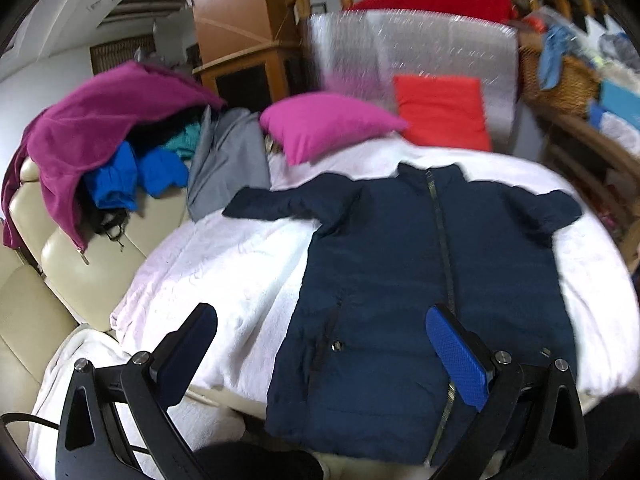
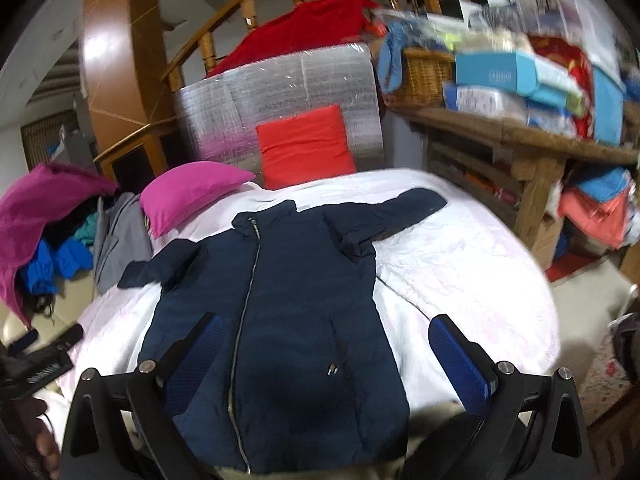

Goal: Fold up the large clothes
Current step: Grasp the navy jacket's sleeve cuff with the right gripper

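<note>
While the navy jacket (image 1: 420, 280) is lying flat and face up on the white bedspread (image 1: 224, 280), zipped along its front with the collar pointing toward the pillows, both grippers are hovering over its hem end and touching nothing. The left gripper (image 1: 320, 344) is hanging with its blue pads spread wide, one finger over the bare spread and the other above the zipper (image 1: 444, 248). The right gripper (image 2: 326, 354) is hanging just as wide, its fingers framing the lower body of the jacket (image 2: 272, 320) and part of the bedspread (image 2: 460, 264) beside it. Neither is pinching cloth.

The sleeves are sticking out to either side, one reaching toward the grey garment (image 1: 228, 160) and the other toward the cluttered wooden table (image 2: 520, 140). I'm reading that spread-out pose as preparation: body smooth, arms out, so each side can be taken in turn. The pink pillow (image 1: 324, 124) and the red pillow (image 1: 442, 110) are sitting clear of the collar, against the silver foil mat (image 1: 412, 44), which is leaving the bed's middle free for work. A heap of other clothes under a magenta blanket (image 1: 80, 120) is waiting on the cream sofa (image 1: 76, 256), likely still to be folded.

Folding seems not yet begun; a sleeve or a hem corner looks like the natural first grab.
</note>
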Tool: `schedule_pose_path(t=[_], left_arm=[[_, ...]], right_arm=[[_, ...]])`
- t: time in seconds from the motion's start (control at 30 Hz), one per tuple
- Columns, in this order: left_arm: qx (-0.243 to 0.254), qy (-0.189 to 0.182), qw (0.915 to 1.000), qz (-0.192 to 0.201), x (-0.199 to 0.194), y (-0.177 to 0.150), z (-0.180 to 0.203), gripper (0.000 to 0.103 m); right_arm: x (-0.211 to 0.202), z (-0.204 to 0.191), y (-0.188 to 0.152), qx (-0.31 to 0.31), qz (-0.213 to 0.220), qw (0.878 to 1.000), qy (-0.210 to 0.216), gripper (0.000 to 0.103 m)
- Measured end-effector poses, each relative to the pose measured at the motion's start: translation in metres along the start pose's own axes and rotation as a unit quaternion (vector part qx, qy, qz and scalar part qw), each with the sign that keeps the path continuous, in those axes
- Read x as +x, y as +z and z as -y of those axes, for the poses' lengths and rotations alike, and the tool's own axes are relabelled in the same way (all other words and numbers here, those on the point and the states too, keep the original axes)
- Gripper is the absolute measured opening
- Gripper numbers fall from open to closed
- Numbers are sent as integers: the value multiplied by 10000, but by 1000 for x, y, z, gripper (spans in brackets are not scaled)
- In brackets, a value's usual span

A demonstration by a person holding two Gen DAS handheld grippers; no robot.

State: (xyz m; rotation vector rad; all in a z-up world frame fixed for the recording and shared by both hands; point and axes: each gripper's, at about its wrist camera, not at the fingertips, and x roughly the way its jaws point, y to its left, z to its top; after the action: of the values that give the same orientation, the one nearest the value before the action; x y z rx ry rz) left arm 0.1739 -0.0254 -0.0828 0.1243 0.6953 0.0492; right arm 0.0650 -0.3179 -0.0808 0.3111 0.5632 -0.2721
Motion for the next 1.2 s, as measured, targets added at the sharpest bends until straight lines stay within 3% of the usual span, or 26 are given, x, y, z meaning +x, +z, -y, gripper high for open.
schedule_pose_path(t=[0.27,0.47,0.57,0.67,0.7,0.8,0.9,0.93,0.97,1.0,1.03,1.07,1.2], left_arm=[[-217,315,9992,-140,92,40,41,103],[-355,364,9985,-193,153,63,73,103],[-369,420,9982,-200,179,65,82,103],[-267,634,9975,-134,197,58,86,103],[-230,701,9969,-274,206,57,86,103],[-264,530,9975,-392,216,59,86,103],[-79,631,9973,-357,222,61,91,103],[-59,641,9973,-353,224,62,91,103],[-53,648,9972,-363,226,62,91,103],[-63,640,9972,-376,228,63,91,103],[-78,633,9972,-387,230,64,90,103],[-91,645,9971,-394,231,65,89,103],[-220,669,9967,-412,230,68,82,103]], right_arm=[[118,69,49,651,-442,9967,218,103],[225,125,84,1600,-618,9827,697,103],[279,152,92,2279,-715,9662,970,103],[327,179,96,2942,-805,9439,1269,103],[345,189,97,3215,-796,9332,1393,103],[381,203,97,3683,-871,9122,1570,96],[416,214,95,4150,-959,8900,1630,89],[426,215,97,4213,-985,8863,1648,82],[435,215,99,4245,-974,8850,1644,78],[443,216,100,4247,-981,8856,1603,65],[448,215,101,4233,-1003,8874,1528,42],[451,214,102,4202,-1028,8900,1440,34],[429,186,124,3573,-694,9238,1187,27]])
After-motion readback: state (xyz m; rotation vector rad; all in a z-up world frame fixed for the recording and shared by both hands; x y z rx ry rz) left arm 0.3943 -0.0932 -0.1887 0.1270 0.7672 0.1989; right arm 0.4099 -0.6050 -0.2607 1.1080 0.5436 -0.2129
